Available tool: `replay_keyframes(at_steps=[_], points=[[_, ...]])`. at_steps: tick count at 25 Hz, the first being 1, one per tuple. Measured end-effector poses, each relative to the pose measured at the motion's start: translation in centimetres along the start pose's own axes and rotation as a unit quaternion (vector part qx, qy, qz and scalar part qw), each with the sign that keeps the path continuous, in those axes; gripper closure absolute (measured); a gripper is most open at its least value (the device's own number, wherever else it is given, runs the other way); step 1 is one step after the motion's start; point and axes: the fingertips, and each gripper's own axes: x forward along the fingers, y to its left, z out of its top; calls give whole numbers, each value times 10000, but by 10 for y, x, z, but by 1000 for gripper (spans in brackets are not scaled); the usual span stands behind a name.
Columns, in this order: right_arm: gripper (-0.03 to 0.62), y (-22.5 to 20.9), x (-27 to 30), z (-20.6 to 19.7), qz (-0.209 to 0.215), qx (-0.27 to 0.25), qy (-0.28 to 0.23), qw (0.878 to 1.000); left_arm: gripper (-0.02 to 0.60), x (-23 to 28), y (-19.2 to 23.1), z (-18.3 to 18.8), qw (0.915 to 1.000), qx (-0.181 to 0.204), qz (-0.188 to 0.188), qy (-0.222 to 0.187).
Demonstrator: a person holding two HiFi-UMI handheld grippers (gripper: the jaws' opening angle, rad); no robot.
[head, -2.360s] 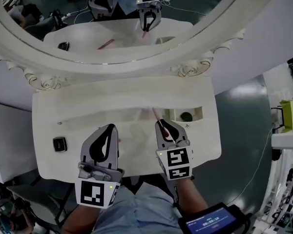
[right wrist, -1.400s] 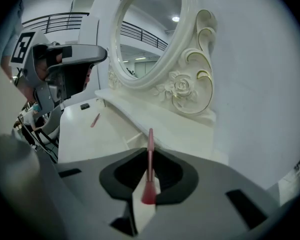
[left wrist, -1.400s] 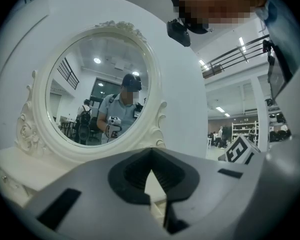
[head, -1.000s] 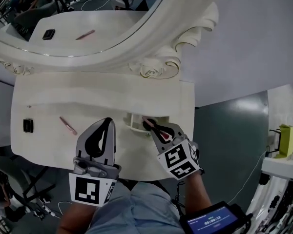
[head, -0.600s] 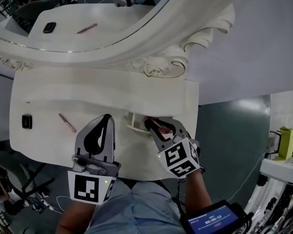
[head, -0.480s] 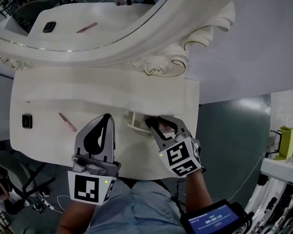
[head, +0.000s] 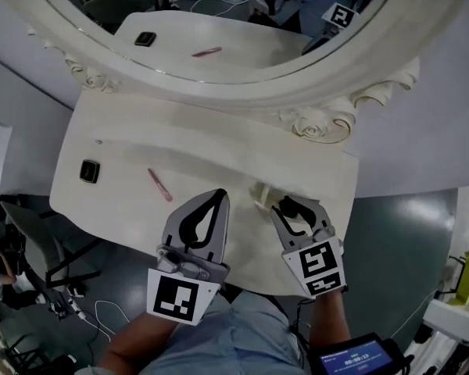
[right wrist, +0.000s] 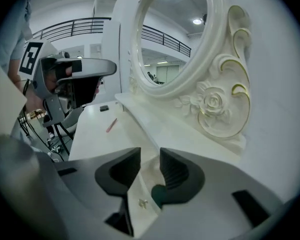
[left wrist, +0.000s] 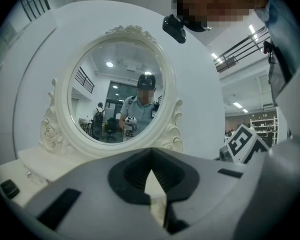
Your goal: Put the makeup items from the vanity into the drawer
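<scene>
Lying on vanity (head: 219, 151): one pencil (head: 159, 184), one compact (head: 89, 170); left tongs (head: 218, 198) closed, right tongs (head: 298, 208) just parted, empty.

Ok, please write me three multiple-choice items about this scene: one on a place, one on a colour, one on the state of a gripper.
1. Where does the pink stick lie?
A. on the vanity top
B. inside the drawer
C. on the floor

2. What colour is the small flat case on the vanity top?
A. red
B. black
C. yellow

3. How do the jaws of the right gripper stand?
A. shut on the pink stick
B. shut on the small flat case
C. apart, with nothing between them

Key:
1 A: the stick rests on the bare white top.
2 B: the case shows black against the white surface.
3 C: the jaws have just been opening; the right gripper view shows a gap between the pads and nothing in it.
</scene>
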Motion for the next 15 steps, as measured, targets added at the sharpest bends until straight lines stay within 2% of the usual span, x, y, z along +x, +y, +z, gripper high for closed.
replay_keyframes(at_steps=[6,12,15], points=[[484,43,26,50,249,-191,-345,9989,583,-37,44,15,9988,-86,439,-191],[485,103,75,90,639,-308,-447,9965,583,-87,114,21,9943,-162,1040,-150],[485,130,106,103,753,-355,-396,9957,583,-111,154,22,9920,91,1254,-145]])
